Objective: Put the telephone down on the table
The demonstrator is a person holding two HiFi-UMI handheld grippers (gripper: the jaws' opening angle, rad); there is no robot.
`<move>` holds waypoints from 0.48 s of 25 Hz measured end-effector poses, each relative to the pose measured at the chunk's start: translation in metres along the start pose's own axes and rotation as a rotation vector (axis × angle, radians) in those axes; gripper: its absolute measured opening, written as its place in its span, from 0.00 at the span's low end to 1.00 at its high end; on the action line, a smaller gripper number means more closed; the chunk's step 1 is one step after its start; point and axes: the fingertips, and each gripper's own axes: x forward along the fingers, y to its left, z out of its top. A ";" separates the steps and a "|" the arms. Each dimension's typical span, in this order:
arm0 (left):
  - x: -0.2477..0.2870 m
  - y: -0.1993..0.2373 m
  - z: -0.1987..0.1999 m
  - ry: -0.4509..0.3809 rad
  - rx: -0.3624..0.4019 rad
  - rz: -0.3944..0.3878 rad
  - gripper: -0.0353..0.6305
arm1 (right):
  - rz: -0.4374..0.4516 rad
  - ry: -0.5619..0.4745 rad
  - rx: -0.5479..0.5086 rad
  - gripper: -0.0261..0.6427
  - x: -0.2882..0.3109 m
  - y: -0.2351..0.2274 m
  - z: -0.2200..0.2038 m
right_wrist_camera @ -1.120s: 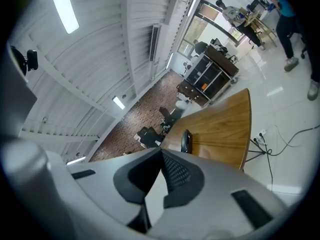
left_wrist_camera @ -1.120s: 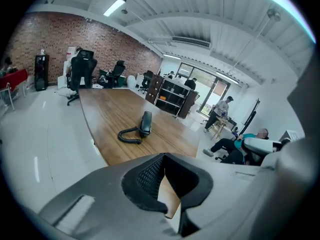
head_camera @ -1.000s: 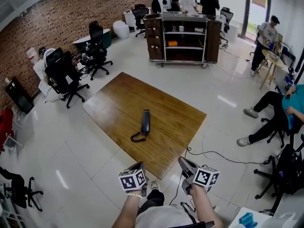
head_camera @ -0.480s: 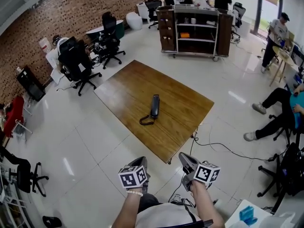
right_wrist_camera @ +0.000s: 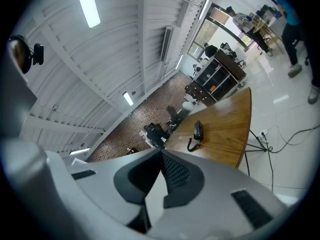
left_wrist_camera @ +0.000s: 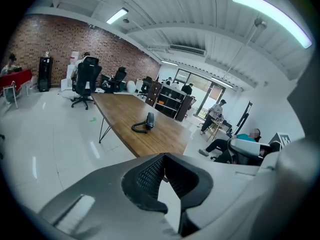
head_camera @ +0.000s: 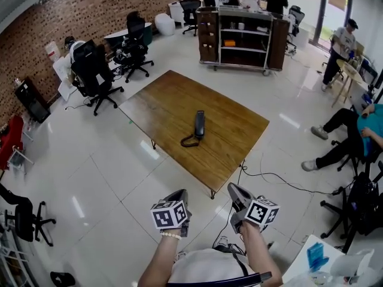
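nearest of all, the person's two forearms are reaching forward over the white floor (head_camera: 108,178), each hand carrying one tool. the left gripper (head_camera: 180,195) is pointing ahead and downward. its jaws are clenched tight together, with nothing between the dark ribbed pads. the right gripper (head_camera: 235,190) is hanging just beside it and aiming nearly level. its jaws are likewise pressed shut on nothing. both are hovering short of the near edge of the table (head_camera: 173,100), touching neither it nor anything else.

a black cable (head_camera: 281,181) is trailing across the tiles from under the table's near corner toward the right.

the wooden table is standing on thin dark legs. the telephone (head_camera: 199,124) is lying flat near the middle of the tabletop, well apart from both grippers. its coiled cord (head_camera: 190,141) is curling off the end nearer the camera and resting on the wood.

to the right, a seated person (head_camera: 350,133) is stretching their legs out over the floor. to the left, black office chairs (head_camera: 94,76) are clustering in front of a brick wall (head_camera: 78,11). beyond the table's far side a dark shelving cart (head_camera: 242,37) is standing, with several people gathering behind it.
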 end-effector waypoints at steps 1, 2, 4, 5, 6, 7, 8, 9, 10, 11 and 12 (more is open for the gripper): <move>-0.002 0.001 -0.001 0.000 -0.004 -0.011 0.05 | -0.005 0.000 -0.009 0.06 -0.001 0.005 -0.003; -0.004 0.001 -0.002 0.002 -0.007 -0.022 0.05 | -0.010 0.000 -0.017 0.06 -0.002 0.010 -0.007; -0.009 0.002 -0.010 0.012 -0.012 -0.044 0.05 | -0.023 0.003 -0.028 0.06 -0.008 0.018 -0.015; -0.011 0.003 -0.014 0.019 -0.012 -0.052 0.05 | -0.031 0.004 -0.032 0.06 -0.011 0.021 -0.020; -0.014 0.003 -0.019 0.024 -0.012 -0.061 0.05 | -0.039 0.004 -0.035 0.06 -0.014 0.024 -0.023; -0.017 0.004 -0.022 0.029 -0.013 -0.069 0.05 | -0.046 0.002 -0.038 0.06 -0.017 0.027 -0.026; -0.020 0.004 -0.025 0.032 -0.013 -0.077 0.05 | -0.052 -0.002 -0.040 0.06 -0.020 0.030 -0.028; -0.024 0.004 -0.028 0.036 -0.014 -0.084 0.05 | -0.058 -0.004 -0.041 0.06 -0.023 0.034 -0.031; -0.027 0.004 -0.030 0.039 -0.014 -0.091 0.05 | -0.063 -0.005 -0.043 0.06 -0.026 0.037 -0.034; -0.030 0.004 -0.032 0.043 -0.014 -0.096 0.05 | -0.067 -0.005 -0.043 0.06 -0.028 0.040 -0.037; -0.033 0.004 -0.034 0.047 -0.014 -0.100 0.05 | -0.071 -0.005 -0.042 0.06 -0.030 0.042 -0.041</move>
